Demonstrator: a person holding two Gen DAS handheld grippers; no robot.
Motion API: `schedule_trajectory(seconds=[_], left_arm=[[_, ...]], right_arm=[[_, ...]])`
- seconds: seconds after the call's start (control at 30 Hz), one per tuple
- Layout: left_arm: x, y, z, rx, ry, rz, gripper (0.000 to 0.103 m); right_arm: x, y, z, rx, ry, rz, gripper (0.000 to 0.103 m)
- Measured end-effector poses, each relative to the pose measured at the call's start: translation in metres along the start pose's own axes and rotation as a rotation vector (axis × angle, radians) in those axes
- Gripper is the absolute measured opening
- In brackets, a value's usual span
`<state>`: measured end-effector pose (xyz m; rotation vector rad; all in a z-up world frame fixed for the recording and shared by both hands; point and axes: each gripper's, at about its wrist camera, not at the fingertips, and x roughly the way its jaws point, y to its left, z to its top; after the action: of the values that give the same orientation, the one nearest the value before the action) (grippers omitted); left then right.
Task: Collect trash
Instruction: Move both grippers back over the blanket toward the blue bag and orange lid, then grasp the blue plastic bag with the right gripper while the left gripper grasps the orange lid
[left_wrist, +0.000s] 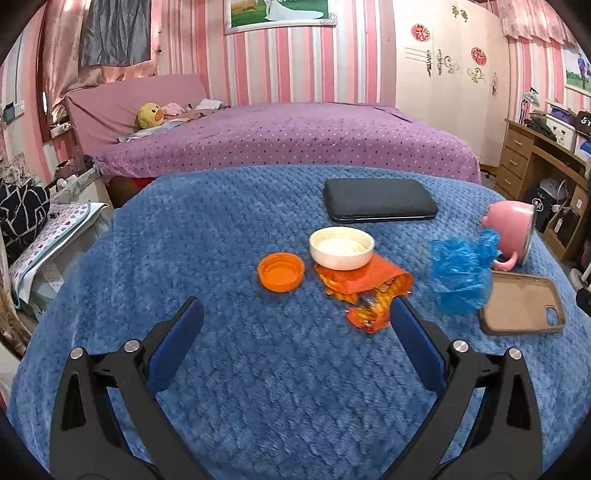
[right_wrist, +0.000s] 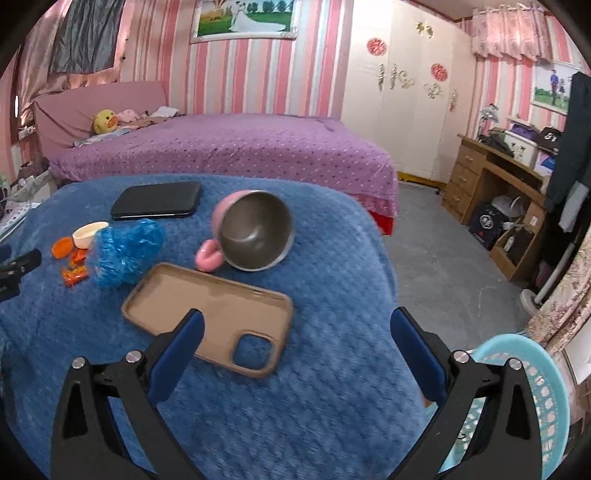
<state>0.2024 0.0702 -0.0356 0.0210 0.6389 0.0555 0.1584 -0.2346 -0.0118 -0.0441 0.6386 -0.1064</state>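
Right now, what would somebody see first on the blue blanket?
Probably the crumpled blue plastic bag in the middle, bright beside the torn orange wrapper that pokes out from under the small white bowl. Next, the pink mug tipped on its side, its grey inside facing us, just behind the empty tan phone case. Both grippers hover with jaws open, holding nothing.

Orange wrapper (left_wrist: 364, 291): torn, crumpled, flat on blanket, far end tucked under white bowl (left_wrist: 341, 248).
Blue plastic wad (left_wrist: 461, 273): crumpled, right of white bowl.
Orange cap (left_wrist: 281, 271): open-side up, left of white bowl.
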Motion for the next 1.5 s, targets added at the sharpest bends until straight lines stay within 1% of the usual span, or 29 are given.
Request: schedule_trajectory(seconds=[0.1,0.2,0.27,0.57,0.63,0.73,0.87,0.97,1.0,1.03,1.1,1.17,1.23,1.3,1.33,1.4,1.5], left_arm=[[0.005,0.009,0.004,-0.015,0.003,0.016,0.097],[0.008,0.018,0.008,-0.024,0.001,0.031,0.097],[0.010,0.023,0.010,-0.023,-0.005,0.047,0.097],[0.017,0.047,0.015,-0.046,0.006,0.076,0.097],[0.020,0.052,0.016,-0.052,0.011,0.082,0.097],[0.023,0.057,0.017,-0.058,0.017,0.099,0.097],[0.027,0.066,0.017,-0.081,0.031,0.111,0.097],[0.030,0.072,0.016,-0.074,0.040,0.128,0.097],[0.031,0.073,0.016,-0.066,0.043,0.137,0.097],[0.032,0.073,0.016,-0.058,0.045,0.144,0.097],[0.035,0.075,0.015,-0.043,0.052,0.155,0.097],[0.038,0.076,0.016,-0.041,0.061,0.156,0.097],[0.040,0.077,0.016,-0.045,0.068,0.148,0.097],[0.043,0.077,0.017,-0.049,0.075,0.136,0.097],[0.046,0.076,0.018,-0.049,0.080,0.128,0.097],[0.049,0.073,0.018,-0.043,0.090,0.114,0.097],[0.055,0.062,0.020,-0.015,0.105,0.086,0.097]], right_arm=[[0.008,0.016,0.008,-0.049,0.006,0.002,0.098],[0.010,0.028,0.011,-0.079,-0.010,0.005,0.098],[0.012,0.034,0.013,-0.081,-0.008,0.017,0.098],[0.023,0.062,0.019,-0.090,-0.013,0.070,0.098],[0.031,0.068,0.020,-0.093,0.000,0.089,0.098],[0.036,0.080,0.025,-0.085,-0.007,0.133,0.098],[0.045,0.106,0.032,-0.122,-0.006,0.176,0.098],[0.059,0.123,0.034,-0.135,0.020,0.212,0.097],[0.063,0.127,0.034,-0.139,0.031,0.222,0.095],[0.068,0.132,0.033,-0.150,0.048,0.230,0.088],[0.081,0.141,0.031,-0.166,0.089,0.261,0.076],[0.088,0.144,0.029,-0.171,0.116,0.305,0.067],[0.092,0.151,0.029,-0.194,0.136,0.344,0.047],[0.089,0.155,0.027,-0.218,0.124,0.365,0.037],[0.087,0.155,0.028,-0.224,0.108,0.367,0.034],[0.080,0.152,0.028,-0.226,0.077,0.358,0.032],[0.064,0.138,0.031,-0.203,0.023,0.331,0.032]])
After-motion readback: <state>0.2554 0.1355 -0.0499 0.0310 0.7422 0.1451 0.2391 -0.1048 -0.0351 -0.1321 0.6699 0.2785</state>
